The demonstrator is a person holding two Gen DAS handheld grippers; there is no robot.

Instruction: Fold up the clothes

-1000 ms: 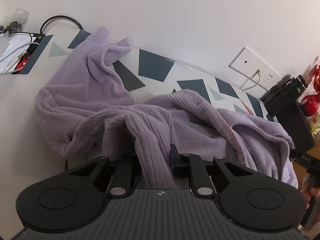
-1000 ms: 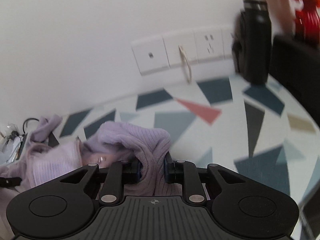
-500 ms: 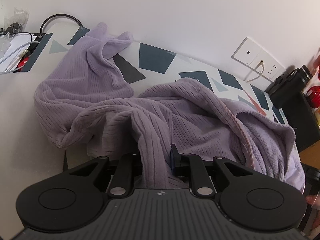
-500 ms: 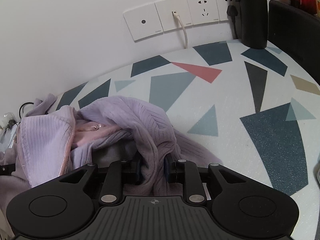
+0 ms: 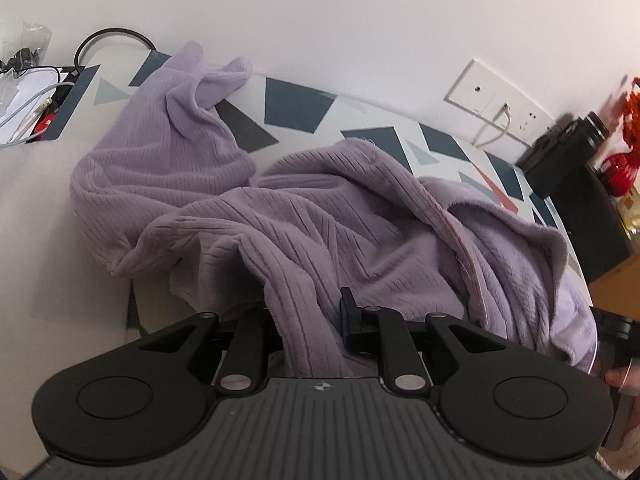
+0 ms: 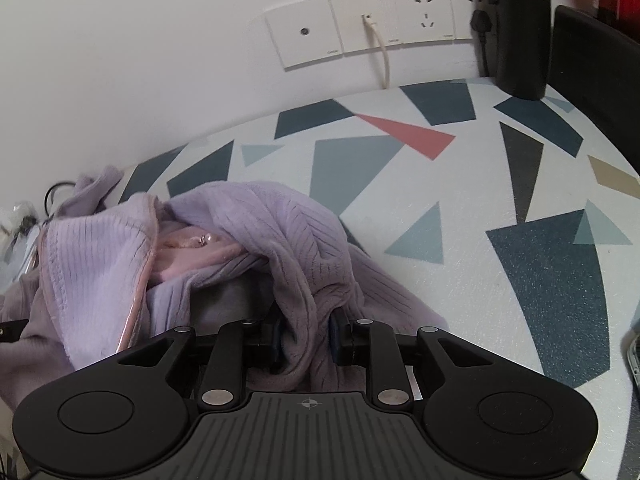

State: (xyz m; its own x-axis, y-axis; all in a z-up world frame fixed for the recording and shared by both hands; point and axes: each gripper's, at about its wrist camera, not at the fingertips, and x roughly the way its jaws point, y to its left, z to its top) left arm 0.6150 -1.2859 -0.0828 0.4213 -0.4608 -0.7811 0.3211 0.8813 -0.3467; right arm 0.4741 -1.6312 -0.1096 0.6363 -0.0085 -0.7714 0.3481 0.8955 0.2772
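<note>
A lilac ribbed fleece garment (image 5: pixel 320 220) lies crumpled on a table covered with a triangle-patterned cloth (image 5: pixel 296 108). My left gripper (image 5: pixel 308 320) is shut on a bunched fold of it, which rises up between the fingers. In the right wrist view the same garment (image 6: pixel 260 240) shows a pink zipper band and a small metal zip pull (image 6: pixel 205 239). My right gripper (image 6: pixel 306 336) is shut on another thick fold near the garment's right edge. One sleeve end (image 5: pixel 200 76) trails toward the far left corner by the wall.
Wall sockets (image 6: pixel 360 28) with a white cable sit behind the table. A black cylinder (image 6: pixel 518 28) and a dark box (image 6: pixel 600 68) stand at the back right. Cables and clutter (image 5: pixel 28 92) lie off the table's left end. A phone-like edge (image 6: pixel 634 356) shows at the right.
The right gripper has sunk toward the table with its fold, so the garment now lies lower and spread wider. The left gripper has kept its hold and hardly moved.
</note>
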